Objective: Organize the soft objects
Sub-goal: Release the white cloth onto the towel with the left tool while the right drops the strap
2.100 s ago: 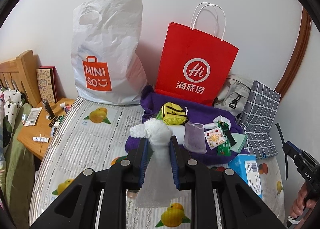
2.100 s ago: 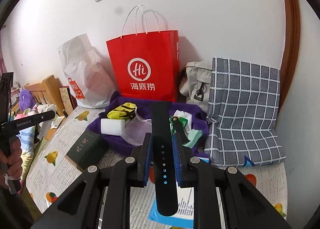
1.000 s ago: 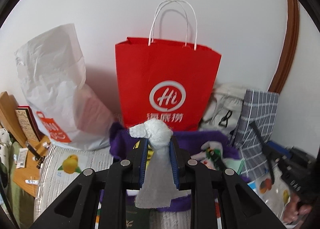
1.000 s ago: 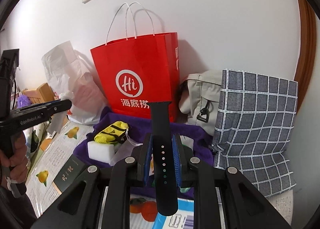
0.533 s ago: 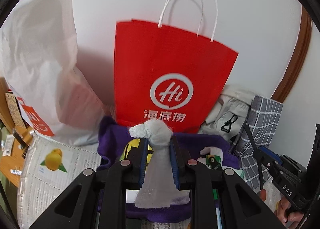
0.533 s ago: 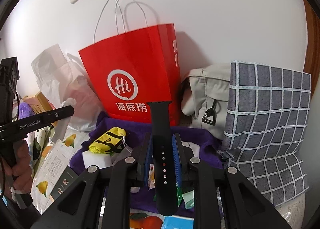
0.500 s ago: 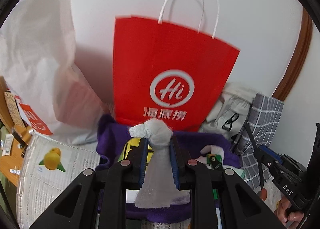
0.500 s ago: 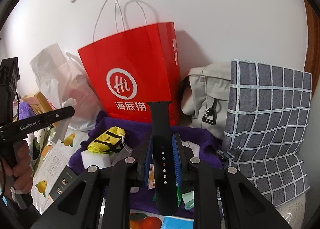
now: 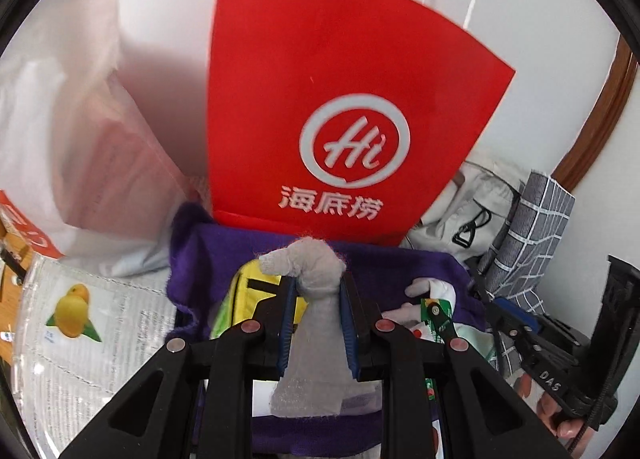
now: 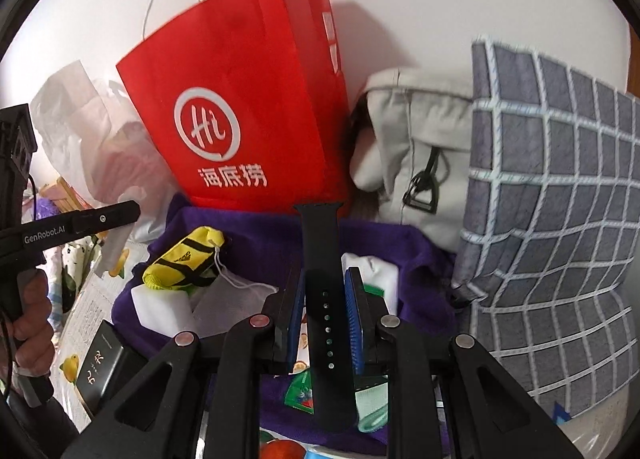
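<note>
My left gripper (image 9: 317, 285) is shut on a grey-white rolled cloth (image 9: 314, 323), whose bent tip pokes up past the fingertips, in front of the red paper bag (image 9: 340, 107). My right gripper (image 10: 323, 279) is shut on a black watch strap (image 10: 325, 299) standing upright between its pads. Both hover over a purple cloth (image 10: 264, 235) that carries a yellow-and-black pouch (image 10: 184, 259), a white foam block (image 10: 160, 305) and small packets. In the right wrist view the left gripper (image 10: 116, 241) shows at the left edge, with the cloth hanging from it.
The red paper bag (image 10: 248, 115) leans on the wall, a white plastic bag (image 9: 68, 131) to its left. A beige bag (image 10: 416, 155) and a grey checked cushion (image 10: 552, 195) stand on the right. A dark box (image 10: 104, 367) lies on the fruit-print bedsheet (image 9: 92, 315).
Both grippers have sunk and moved closer to the red bag and the purple cloth, which now fill more of each view. Each keeps its hold, the cloth and the strap unchanged.
</note>
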`<action>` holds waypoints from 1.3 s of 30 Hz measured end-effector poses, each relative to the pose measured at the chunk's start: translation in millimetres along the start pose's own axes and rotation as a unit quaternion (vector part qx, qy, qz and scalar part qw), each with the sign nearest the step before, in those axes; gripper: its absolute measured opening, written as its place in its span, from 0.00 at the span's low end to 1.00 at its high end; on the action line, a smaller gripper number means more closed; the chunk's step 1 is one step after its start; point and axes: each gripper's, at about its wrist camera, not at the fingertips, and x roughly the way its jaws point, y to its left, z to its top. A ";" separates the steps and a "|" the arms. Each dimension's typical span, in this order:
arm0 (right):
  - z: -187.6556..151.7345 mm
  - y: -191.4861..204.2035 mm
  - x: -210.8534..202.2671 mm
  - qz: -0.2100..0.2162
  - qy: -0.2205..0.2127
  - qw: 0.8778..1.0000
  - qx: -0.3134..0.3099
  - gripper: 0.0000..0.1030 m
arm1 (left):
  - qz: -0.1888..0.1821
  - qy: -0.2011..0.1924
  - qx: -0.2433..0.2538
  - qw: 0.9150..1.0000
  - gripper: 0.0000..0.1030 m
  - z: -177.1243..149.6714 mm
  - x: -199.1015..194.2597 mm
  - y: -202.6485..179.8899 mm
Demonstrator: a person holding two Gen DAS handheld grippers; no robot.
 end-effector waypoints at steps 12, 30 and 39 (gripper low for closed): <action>-16.0 -7.8 43.7 -0.019 0.072 0.997 -0.001 0.20 | -0.008 0.080 0.029 0.996 0.20 -20.9 49.8 -23.5; -19.6 -12.4 52.5 -0.020 0.092 0.996 0.010 0.21 | 0.017 0.111 0.045 0.993 0.22 -32.3 67.7 -37.8; -12.1 -22.1 28.5 -0.020 0.074 0.997 0.021 0.62 | 0.021 0.107 0.041 0.993 0.54 -27.1 57.8 -37.3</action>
